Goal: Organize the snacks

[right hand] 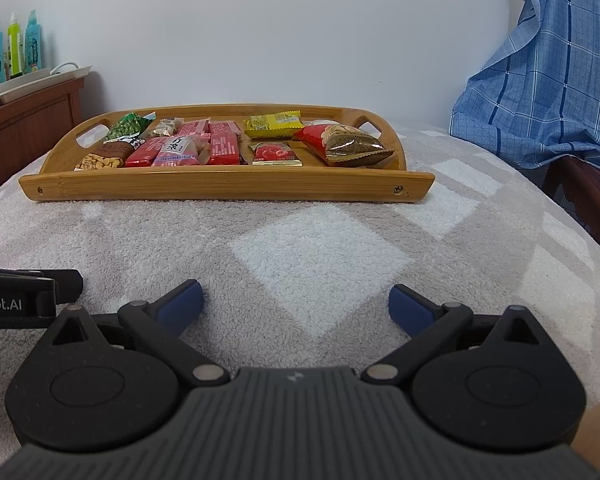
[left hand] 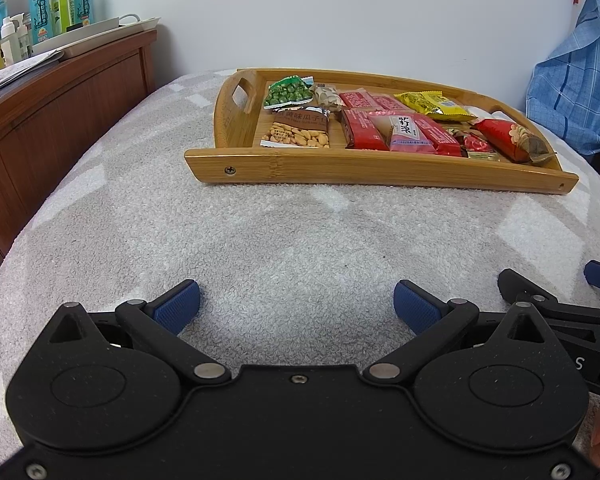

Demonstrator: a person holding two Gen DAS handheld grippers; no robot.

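both grippers, left gripper (left hand: 297,305) and right gripper (right hand: 296,303), hover with fingers spread and empty over the grey blanket (right hand: 320,256). the snacks (right hand: 220,146) lie in the wooden tray (right hand: 228,186) near the blanket's far edge. best approach low, straddling one packet's edges.

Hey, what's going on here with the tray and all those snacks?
A person holds two grippers over a grey blanket, neither touching anything. The left gripper and right gripper are both open and empty, well short of the wooden tray. The snack packets, like the green pea packet and yellow packet, already lie inside it.
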